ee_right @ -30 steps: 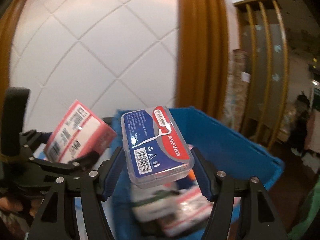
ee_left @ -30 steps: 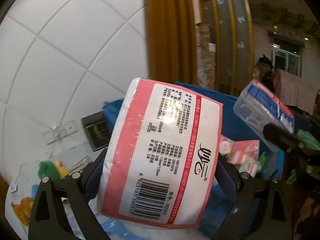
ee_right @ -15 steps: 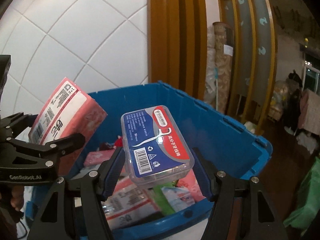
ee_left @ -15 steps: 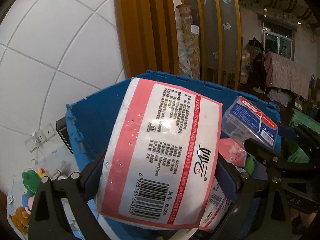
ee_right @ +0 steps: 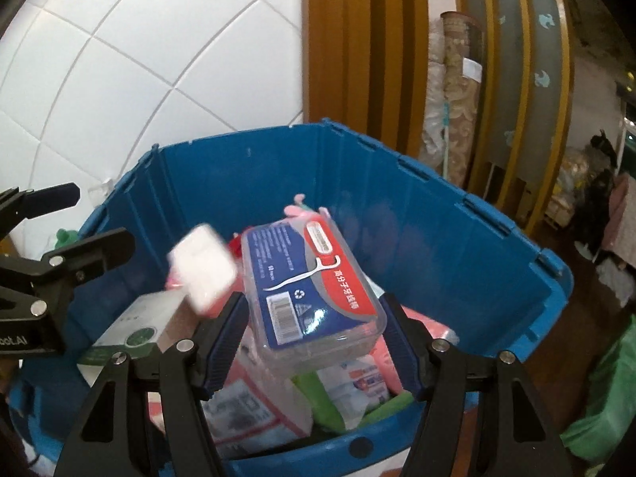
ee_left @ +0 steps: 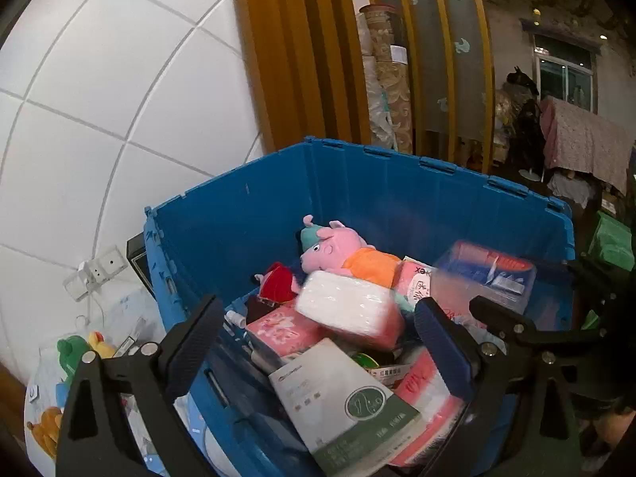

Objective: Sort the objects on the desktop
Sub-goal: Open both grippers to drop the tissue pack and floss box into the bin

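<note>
A blue storage bin [ee_left: 238,214] holds tissue packs, a pink pig plush [ee_left: 338,250] and a white-green box [ee_left: 346,401]. My left gripper [ee_left: 318,342] is open and empty above the bin. The pink tissue pack [ee_left: 349,306] is loose below it, blurred, over the pile; it also shows in the right wrist view [ee_right: 202,268]. My right gripper [ee_right: 318,342] stands open over the bin [ee_right: 437,214]. The clear floss-pick box [ee_right: 314,290] sits between its pads, tilted, not clamped. The box shows blurred in the left wrist view [ee_left: 485,278].
A white tiled wall [ee_left: 99,119] stands behind the bin, with a socket [ee_left: 95,274]. Small toys [ee_left: 79,349] lie on the table left of the bin. Wooden slats [ee_right: 357,59] and rolled fabric [ee_right: 457,99] stand behind. A green bag [ee_right: 608,397] lies at the right.
Both grippers moved over the bin and opened. The tissue pack left the left gripper and drops into the bin. The floss box has come loose between the right pads.
</note>
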`<state>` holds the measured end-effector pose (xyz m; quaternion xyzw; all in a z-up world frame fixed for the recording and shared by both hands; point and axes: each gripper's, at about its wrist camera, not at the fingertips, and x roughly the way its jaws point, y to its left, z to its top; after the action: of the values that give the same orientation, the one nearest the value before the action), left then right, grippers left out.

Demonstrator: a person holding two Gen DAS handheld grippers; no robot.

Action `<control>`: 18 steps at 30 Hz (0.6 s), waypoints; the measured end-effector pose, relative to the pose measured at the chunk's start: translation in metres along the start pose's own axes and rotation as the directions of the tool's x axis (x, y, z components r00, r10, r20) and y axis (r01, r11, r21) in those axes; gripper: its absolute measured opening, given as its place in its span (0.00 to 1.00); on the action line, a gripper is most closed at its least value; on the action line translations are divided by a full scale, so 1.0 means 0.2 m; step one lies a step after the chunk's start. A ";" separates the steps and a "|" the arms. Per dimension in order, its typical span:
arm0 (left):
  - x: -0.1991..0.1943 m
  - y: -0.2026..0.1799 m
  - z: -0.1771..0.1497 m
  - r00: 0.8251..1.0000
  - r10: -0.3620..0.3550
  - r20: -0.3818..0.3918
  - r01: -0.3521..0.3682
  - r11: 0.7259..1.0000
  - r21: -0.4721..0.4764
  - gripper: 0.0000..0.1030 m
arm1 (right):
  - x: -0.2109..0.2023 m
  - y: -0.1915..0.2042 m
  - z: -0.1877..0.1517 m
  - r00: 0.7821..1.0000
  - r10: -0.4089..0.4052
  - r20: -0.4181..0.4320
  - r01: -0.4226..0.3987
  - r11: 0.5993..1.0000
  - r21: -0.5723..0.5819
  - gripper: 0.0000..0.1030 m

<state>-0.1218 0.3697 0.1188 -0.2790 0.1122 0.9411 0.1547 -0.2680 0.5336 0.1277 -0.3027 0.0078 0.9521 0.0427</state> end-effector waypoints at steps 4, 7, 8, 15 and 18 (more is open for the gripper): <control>0.01 0.01 -0.02 1.000 0.000 -0.012 0.000 1.000 -0.013 0.95 | 0.01 0.02 -0.01 1.000 0.013 -0.010 -0.013 1.000 -0.013 0.65; -0.01 0.03 -0.02 1.000 -0.009 -0.002 0.009 1.000 -0.024 0.95 | 0.01 0.03 -0.02 1.000 0.019 -0.020 -0.019 1.000 -0.017 0.75; -0.02 0.03 -0.02 1.000 -0.007 0.004 0.007 1.000 -0.026 0.95 | 0.01 0.04 -0.02 1.000 0.018 -0.021 -0.018 1.000 -0.018 0.78; -0.09 0.07 -0.03 0.998 -0.015 0.053 0.018 0.998 -0.054 0.95 | -0.05 0.04 -0.02 1.000 -0.008 -0.003 0.008 1.000 -0.028 1.00; -0.14 0.10 -0.05 0.994 0.023 0.109 -0.012 0.995 -0.098 0.95 | -0.07 0.06 -0.01 1.000 -0.016 0.006 0.016 0.999 -0.035 1.00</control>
<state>-0.1027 0.3413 0.1288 -0.2330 0.0602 0.9607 0.1387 -0.2563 0.5206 0.1342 -0.3009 -0.0116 0.9525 0.0451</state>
